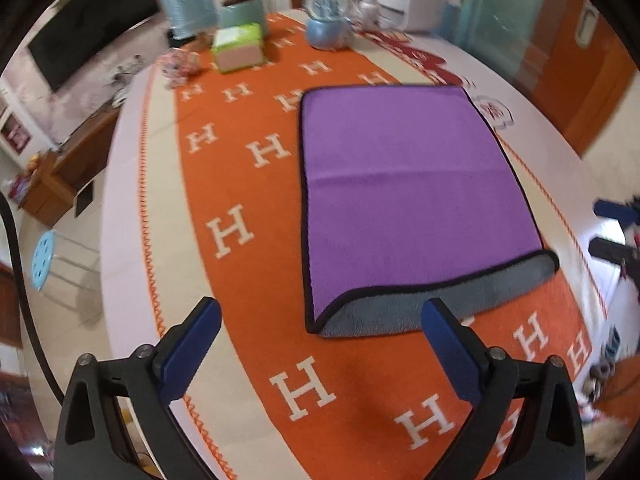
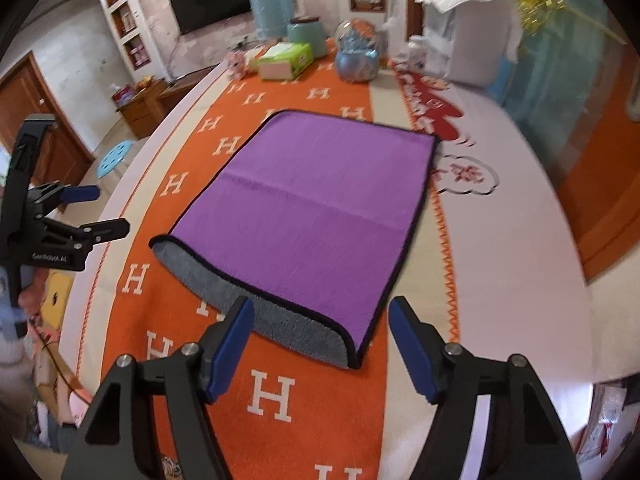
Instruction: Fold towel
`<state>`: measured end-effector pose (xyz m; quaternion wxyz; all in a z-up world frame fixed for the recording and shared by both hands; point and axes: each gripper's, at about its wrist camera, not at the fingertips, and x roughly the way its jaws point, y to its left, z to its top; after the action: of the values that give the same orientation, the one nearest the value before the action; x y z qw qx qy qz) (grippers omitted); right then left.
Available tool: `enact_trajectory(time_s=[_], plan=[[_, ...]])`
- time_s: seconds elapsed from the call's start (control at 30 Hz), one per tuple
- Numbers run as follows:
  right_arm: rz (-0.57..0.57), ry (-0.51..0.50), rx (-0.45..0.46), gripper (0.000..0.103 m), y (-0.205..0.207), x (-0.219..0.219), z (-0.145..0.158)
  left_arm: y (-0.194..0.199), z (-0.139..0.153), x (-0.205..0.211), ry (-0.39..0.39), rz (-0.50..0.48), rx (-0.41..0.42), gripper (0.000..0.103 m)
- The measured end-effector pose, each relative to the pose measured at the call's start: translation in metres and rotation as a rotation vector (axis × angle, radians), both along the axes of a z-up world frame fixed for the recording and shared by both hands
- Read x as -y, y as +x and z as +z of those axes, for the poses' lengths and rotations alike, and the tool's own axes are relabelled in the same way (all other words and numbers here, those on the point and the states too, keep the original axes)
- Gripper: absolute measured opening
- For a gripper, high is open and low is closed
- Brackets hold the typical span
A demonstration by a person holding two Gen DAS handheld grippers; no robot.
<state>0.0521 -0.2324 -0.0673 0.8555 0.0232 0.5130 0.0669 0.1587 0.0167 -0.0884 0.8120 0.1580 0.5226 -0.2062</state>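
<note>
A purple towel [image 1: 404, 184] with a black edge and grey underside lies folded once on the orange H-patterned cloth [image 1: 240, 184]; its top layer stops short of the near edge, so a grey strip [image 1: 420, 312] shows. It also shows in the right wrist view [image 2: 320, 208]. My left gripper [image 1: 320, 320] is open and empty above the towel's near left corner. My right gripper [image 2: 320, 316] is open and empty above the near right corner. The left gripper [image 2: 96, 212] also shows at the left in the right wrist view.
At the table's far end stand a green tissue box [image 1: 238, 46], a blue snow globe [image 1: 328, 20], a small pink toy [image 1: 180, 66] and a white appliance [image 2: 472, 32]. A blue stool [image 1: 44, 256] stands on the floor left of the table.
</note>
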Motion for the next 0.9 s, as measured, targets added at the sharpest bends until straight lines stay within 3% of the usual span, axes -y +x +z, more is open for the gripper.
enact_trajectory(time_s=[0.4, 0.9], plan=[[0.092, 0.058, -0.111, 0.052, 0.010, 0.013, -0.043, 0.011, -0.037, 0.009, -0.008, -0.186, -0.093, 0.081], [0.189, 0.063, -0.169, 0.045, 0.014, 0.012, -0.066, 0.019, -0.061, 0.020, -0.005, -0.344, -0.181, 0.061]])
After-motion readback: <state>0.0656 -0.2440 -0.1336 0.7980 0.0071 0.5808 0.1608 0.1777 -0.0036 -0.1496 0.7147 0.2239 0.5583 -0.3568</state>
